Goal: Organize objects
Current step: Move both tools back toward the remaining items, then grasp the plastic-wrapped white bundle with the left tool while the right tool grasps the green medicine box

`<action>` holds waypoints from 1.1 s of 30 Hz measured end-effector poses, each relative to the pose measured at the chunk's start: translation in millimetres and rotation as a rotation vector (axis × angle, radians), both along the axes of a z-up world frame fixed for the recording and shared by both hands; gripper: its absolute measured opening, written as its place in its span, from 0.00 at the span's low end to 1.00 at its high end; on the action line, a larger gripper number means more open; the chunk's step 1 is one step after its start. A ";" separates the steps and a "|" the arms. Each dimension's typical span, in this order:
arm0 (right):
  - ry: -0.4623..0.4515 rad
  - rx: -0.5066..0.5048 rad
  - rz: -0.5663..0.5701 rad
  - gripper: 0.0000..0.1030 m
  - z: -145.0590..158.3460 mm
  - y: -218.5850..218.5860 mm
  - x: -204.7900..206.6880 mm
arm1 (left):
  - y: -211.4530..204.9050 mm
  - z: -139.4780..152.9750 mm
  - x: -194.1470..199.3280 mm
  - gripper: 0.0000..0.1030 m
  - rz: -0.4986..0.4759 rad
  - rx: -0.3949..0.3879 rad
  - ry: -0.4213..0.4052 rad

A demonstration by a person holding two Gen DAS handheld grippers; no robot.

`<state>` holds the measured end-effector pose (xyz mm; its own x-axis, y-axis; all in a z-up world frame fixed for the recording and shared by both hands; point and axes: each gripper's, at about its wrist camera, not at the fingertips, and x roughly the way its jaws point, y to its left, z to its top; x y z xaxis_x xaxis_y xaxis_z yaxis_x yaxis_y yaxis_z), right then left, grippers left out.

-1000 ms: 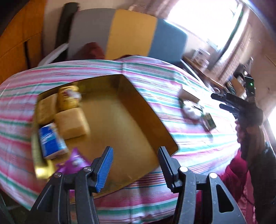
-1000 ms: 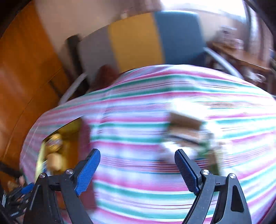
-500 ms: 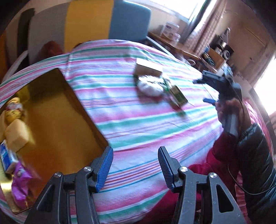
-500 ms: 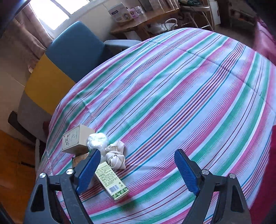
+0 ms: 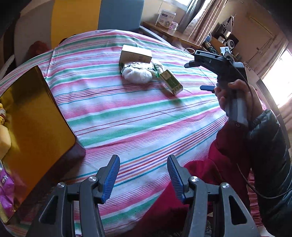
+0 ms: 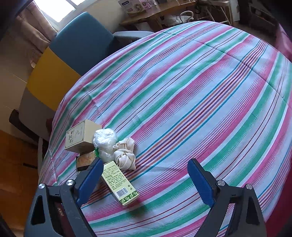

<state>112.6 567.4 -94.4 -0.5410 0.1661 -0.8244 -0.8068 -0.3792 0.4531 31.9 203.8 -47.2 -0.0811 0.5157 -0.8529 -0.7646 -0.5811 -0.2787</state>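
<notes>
A small pile lies on the striped tablecloth: a beige box [image 5: 136,53] [image 6: 82,135], a white plastic-wrapped bundle [image 5: 136,73] [image 6: 105,141], a cream cloth strap [image 6: 126,154], a green-and-cream carton [image 5: 170,82] [image 6: 120,186] and a brown item [image 6: 84,159] partly hidden behind the left finger. My left gripper [image 5: 143,179] is open and empty above the table's near edge. My right gripper [image 6: 144,182] is open and empty just above the carton; it also shows in the left wrist view [image 5: 206,62], held in a hand.
A gold box [image 5: 36,124] at the left holds yellow packets [image 5: 3,134] and a purple bag [image 5: 5,191]. A grey, yellow and blue chair [image 6: 60,60] stands behind the table. A wooden side table [image 6: 157,12] with clutter is at the back.
My left gripper has swung right, away from the gold box toward the pile. My right gripper has moved closer over the pile. Both stay open.
</notes>
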 end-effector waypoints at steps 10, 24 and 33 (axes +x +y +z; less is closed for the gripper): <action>0.001 -0.005 -0.001 0.91 -2.5 -1.6 -2.8 | 6.8 2.5 -4.4 0.52 -0.012 -0.005 0.005; 0.006 -0.012 0.016 0.91 -2.8 -3.2 -7.6 | 75.6 -8.1 -58.3 0.60 0.053 -0.011 -0.003; 0.033 -0.030 0.041 0.92 0.1 -8.2 -13.5 | 135.6 -26.5 -98.2 0.80 0.070 -0.078 0.075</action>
